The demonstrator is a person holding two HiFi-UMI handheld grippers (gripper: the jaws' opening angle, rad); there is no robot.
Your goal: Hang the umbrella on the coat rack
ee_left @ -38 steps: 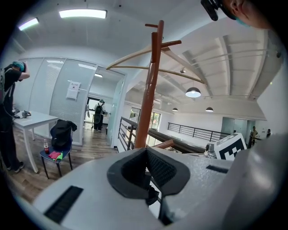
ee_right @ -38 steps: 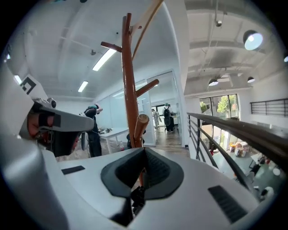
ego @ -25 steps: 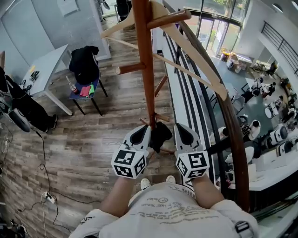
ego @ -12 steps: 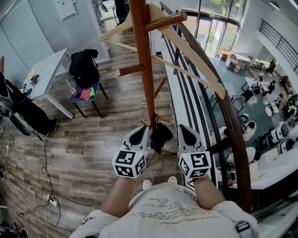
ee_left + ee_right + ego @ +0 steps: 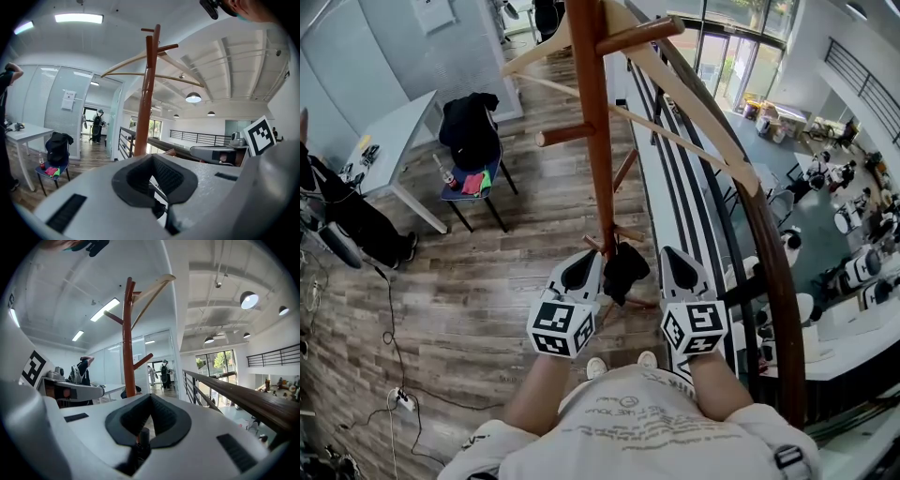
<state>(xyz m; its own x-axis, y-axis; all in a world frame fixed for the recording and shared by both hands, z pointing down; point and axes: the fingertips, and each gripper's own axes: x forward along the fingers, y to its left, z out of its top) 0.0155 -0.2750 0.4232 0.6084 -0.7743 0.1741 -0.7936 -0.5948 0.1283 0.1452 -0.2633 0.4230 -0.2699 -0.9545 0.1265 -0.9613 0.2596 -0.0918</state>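
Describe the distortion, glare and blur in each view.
Head view: the fisheye lens bows the wooden railing and leans the coat rack; evenly lit and sharp. Left gripper view: black vignetted corners, and the ceiling light is blown out. Right gripper view: the same vignette, the pendant lamp glares, and the background is clear.

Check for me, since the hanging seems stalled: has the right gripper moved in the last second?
No. In the head view the right gripper stays just right of the coat rack pole, beside the dark umbrella near its foot.
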